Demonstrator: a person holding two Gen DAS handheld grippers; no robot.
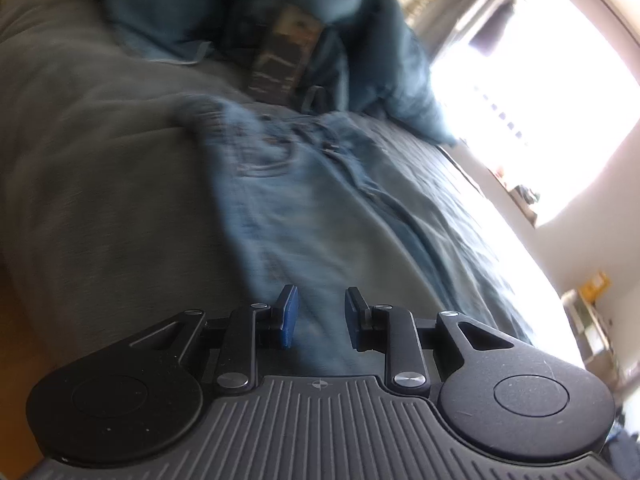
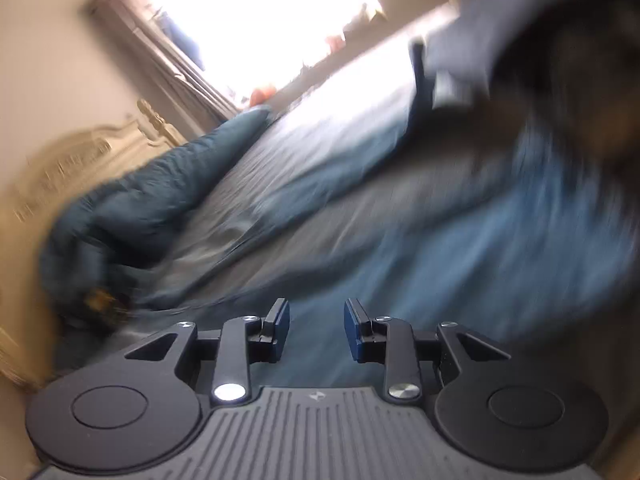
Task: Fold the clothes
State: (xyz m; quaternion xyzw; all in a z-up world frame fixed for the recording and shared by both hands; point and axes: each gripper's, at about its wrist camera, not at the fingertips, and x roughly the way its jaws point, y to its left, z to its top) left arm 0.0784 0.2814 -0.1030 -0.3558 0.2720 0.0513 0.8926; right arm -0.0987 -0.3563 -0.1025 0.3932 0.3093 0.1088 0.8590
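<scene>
A pair of light blue jeans (image 1: 304,200) lies spread on the grey bed cover (image 1: 92,160), waistband at the far end. My left gripper (image 1: 318,316) hovers over the near part of the jeans, open and empty. In the right wrist view the jeans (image 2: 500,248) show as a blurred blue mass to the right. My right gripper (image 2: 316,330) is open and empty above the near edge of the jeans. Both views are motion-blurred.
A teal duvet (image 1: 280,20) is bunched at the head of the bed, with a dark patterned object (image 1: 286,56) in it. The duvet (image 2: 160,196) lies against a cream headboard (image 2: 80,160). A bright window (image 2: 260,16) and sill sit beyond the bed.
</scene>
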